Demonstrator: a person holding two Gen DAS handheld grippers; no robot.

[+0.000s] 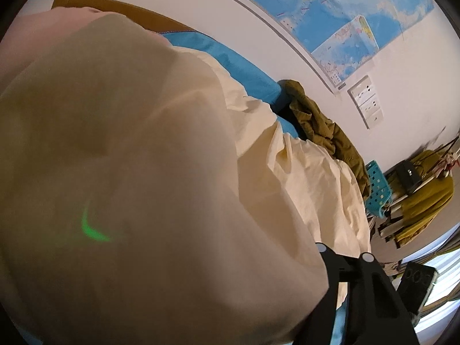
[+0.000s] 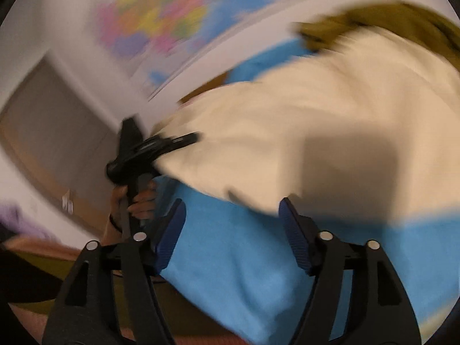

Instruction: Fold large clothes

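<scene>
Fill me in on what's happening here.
A person is folding a large cream garment on a blue-covered surface. The left claw grips the cloth's edge, fabric draping over its camera. The right claw hangs open over the blue cover, holding nothing. An olive garment lies bunched by the wall.

No legible text; wall map [image 1: 339,20] lettering too small, blurred

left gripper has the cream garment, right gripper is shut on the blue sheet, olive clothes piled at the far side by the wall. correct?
Not quite: the right gripper is open, and nothing sits between its blue fingers, as the right wrist view shows. They hover over the blue sheet. The rest holds: the left gripper has the cream garment, and the olive clothes lie by the wall.
</scene>
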